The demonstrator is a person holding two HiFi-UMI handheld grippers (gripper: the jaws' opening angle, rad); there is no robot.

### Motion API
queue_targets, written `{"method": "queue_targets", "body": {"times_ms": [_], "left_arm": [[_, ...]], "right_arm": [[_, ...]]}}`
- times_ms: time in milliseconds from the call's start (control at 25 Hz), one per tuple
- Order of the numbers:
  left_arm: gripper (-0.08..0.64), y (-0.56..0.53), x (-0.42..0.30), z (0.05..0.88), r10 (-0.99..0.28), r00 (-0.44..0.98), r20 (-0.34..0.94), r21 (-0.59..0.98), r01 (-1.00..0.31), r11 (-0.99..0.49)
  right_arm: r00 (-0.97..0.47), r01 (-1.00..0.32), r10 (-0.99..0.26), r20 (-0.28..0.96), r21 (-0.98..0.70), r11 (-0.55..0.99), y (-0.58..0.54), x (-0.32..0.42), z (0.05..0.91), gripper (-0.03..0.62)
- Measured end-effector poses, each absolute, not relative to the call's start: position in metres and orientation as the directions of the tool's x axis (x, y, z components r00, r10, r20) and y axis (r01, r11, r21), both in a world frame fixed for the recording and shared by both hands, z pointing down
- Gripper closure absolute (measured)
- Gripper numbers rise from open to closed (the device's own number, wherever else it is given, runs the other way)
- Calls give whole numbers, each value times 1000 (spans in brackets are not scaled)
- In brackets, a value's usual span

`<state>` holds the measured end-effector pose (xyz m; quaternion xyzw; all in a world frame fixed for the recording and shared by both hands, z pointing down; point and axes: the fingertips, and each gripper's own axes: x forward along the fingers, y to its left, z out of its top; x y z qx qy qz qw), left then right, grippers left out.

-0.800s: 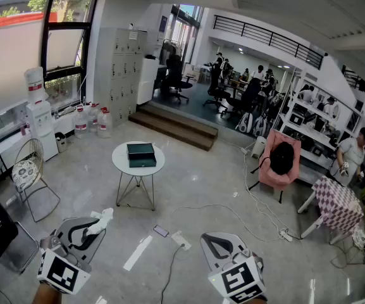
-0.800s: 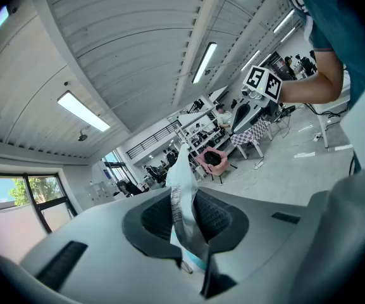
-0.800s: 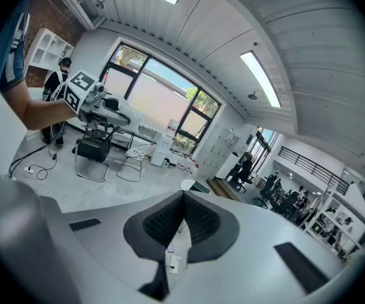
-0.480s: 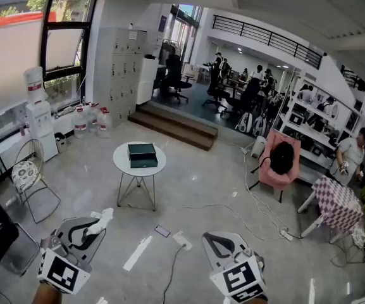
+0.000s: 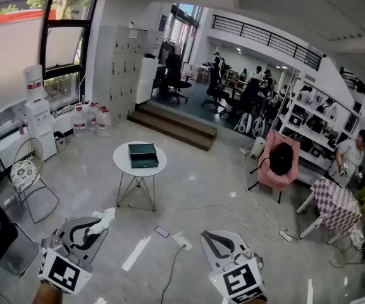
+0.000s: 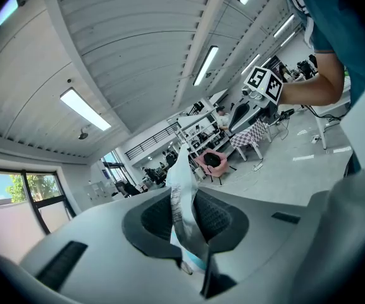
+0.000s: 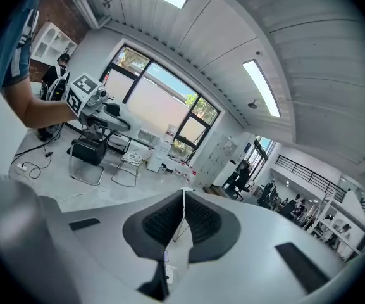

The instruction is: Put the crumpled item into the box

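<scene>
Left grey hand-held gripper (image 5: 93,228) pinches the crumpled white wrapper (image 5: 105,218) between its pads; right gripper (image 5: 210,239) has its jaws together, empty. Ahead, well apart, a dark green box (image 5: 143,155) sits on a round white table (image 5: 123,164)

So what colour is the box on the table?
The box is dark green, clearest in head view.

left gripper (image 5: 98,228): shelled in pale grey, jaws lined with black ribbed pads (image 6: 215,215) | right gripper (image 5: 209,238): shaped alike | marker cube (image 5: 62,272): white, printed with black squares | sleeve (image 6: 324,24): teal, short, is worn
</scene>
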<state>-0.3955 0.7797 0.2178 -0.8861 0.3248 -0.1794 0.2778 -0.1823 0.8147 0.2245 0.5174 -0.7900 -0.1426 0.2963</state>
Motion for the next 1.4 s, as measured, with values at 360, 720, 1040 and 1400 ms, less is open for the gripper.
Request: {"method": "queue_targets", "body": {"times_ms": [360,720,1040,1400], "left_arm": [[488,749,-362,224,-716,678,164,-616,-497,-612],[488,692,-243,215,-777,604,175,-635,-534,-558],[488,643,-150,221,-819,546,178,-646,-562,-516],[487,584,-85,223,-821,534,202,-652,-552,-519]], "right_arm": [[-360,-707,-886,293,534,464,768,-150,225,554],[-474,-652,-830,294,517,555,690,-43,227,554],[-539,-616,-794,279,513,598,629,47,230,554],[-551,-620,-787,276,495,608,570,109,229,554]]}}
